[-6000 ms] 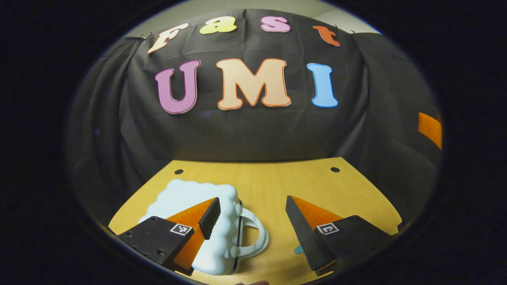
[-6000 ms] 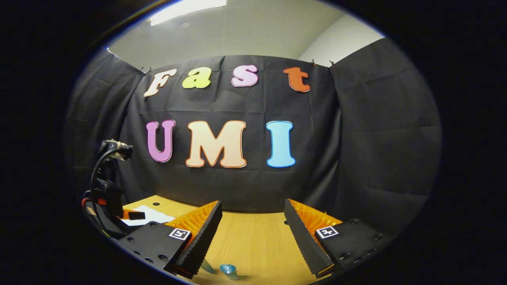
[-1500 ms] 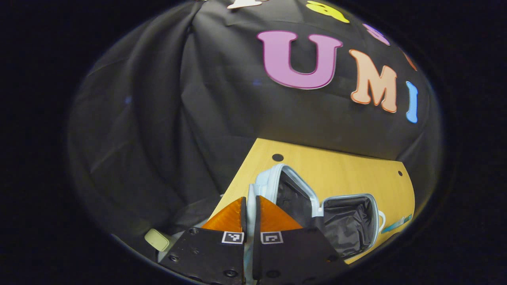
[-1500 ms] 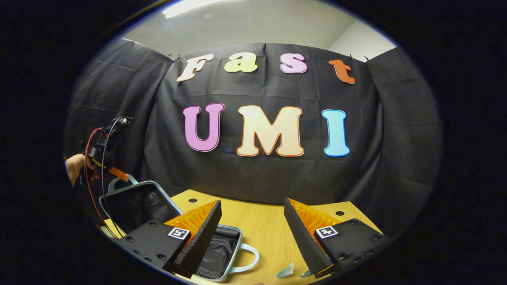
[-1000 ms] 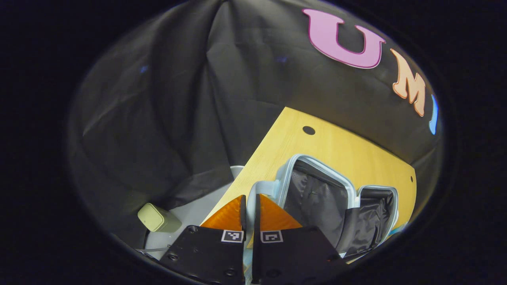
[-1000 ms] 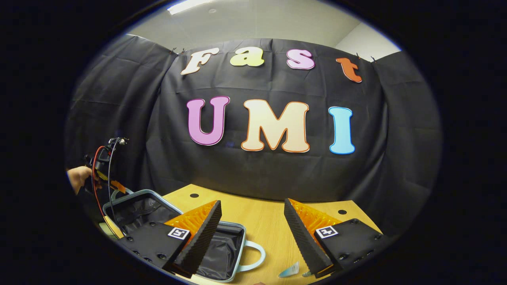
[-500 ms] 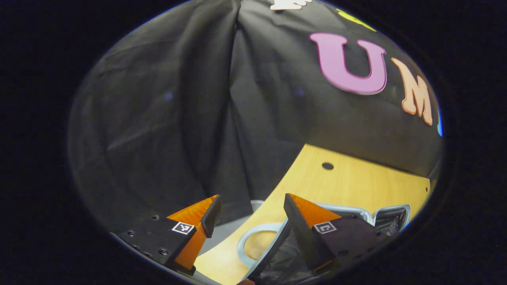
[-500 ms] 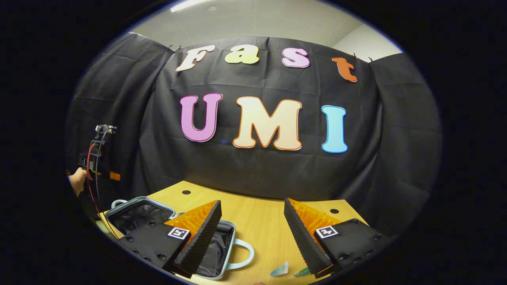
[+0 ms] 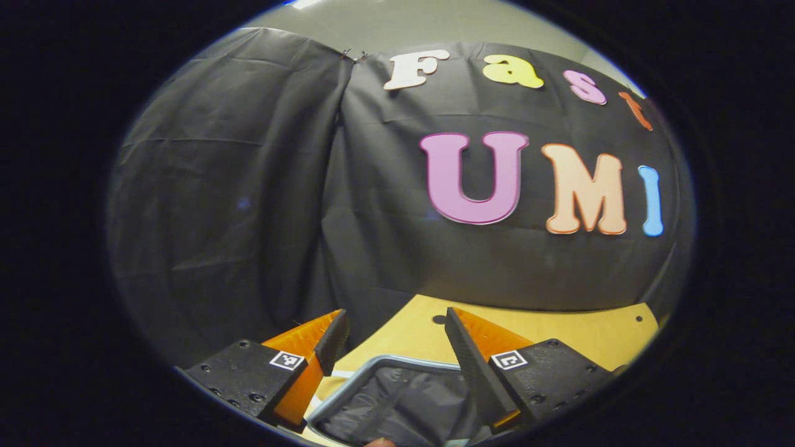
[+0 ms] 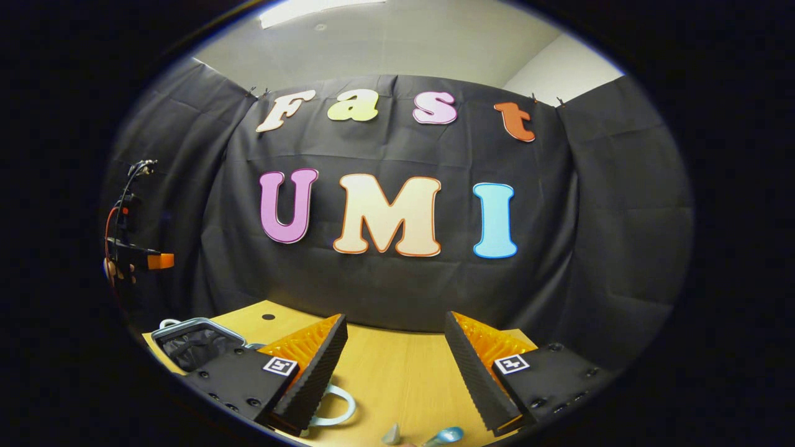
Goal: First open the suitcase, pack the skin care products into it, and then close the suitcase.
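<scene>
Lying open, suitcase shows dark lining.

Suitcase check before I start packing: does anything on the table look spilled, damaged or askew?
Nothing stands out. The suitcase lies open on the table, dark lining exposed, and small skin care items sit near the front edge.

We find no readable text on the suitcase or the table. The only markings are small square black-and-white coded tags on each gripper's fingers, which carry patterns, not words.
</scene>
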Demonstrator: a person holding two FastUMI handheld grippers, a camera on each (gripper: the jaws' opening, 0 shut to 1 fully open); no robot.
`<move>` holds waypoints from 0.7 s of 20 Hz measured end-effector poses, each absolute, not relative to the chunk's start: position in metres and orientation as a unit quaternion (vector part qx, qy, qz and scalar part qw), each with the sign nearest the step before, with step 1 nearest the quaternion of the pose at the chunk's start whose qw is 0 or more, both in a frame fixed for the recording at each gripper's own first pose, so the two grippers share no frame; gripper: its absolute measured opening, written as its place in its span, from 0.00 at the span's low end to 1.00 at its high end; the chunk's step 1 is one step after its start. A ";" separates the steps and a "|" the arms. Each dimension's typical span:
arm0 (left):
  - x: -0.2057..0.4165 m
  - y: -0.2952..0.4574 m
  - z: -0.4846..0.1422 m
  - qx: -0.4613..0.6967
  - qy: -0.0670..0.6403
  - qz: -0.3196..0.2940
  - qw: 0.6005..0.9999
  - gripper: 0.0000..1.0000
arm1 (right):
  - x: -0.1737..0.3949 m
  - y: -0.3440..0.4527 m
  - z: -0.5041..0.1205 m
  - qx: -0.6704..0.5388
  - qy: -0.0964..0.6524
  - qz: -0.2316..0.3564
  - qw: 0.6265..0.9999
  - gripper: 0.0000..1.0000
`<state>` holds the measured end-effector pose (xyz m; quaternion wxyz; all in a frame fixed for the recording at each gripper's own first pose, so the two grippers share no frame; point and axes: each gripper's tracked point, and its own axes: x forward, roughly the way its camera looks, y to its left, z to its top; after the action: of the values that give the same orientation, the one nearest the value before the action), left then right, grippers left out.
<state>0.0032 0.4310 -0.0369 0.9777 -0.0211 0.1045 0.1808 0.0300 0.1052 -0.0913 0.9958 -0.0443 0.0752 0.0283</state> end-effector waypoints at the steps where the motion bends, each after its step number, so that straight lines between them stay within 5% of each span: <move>1: -0.003 0.432 -0.035 -0.017 0.104 0.175 0.979 0.93 | 0.030 0.097 -0.092 -0.042 0.075 0.028 0.996 0.99; 14: -0.009 0.325 -0.047 0.013 0.117 0.022 0.993 0.94 | 0.007 0.001 -0.095 -0.026 0.057 0.006 0.998 0.99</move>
<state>-0.0094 0.3245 -0.0474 0.9929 0.0125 0.1165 0.0224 0.0074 0.0012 -0.0949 0.9980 -0.0263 0.0572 0.0057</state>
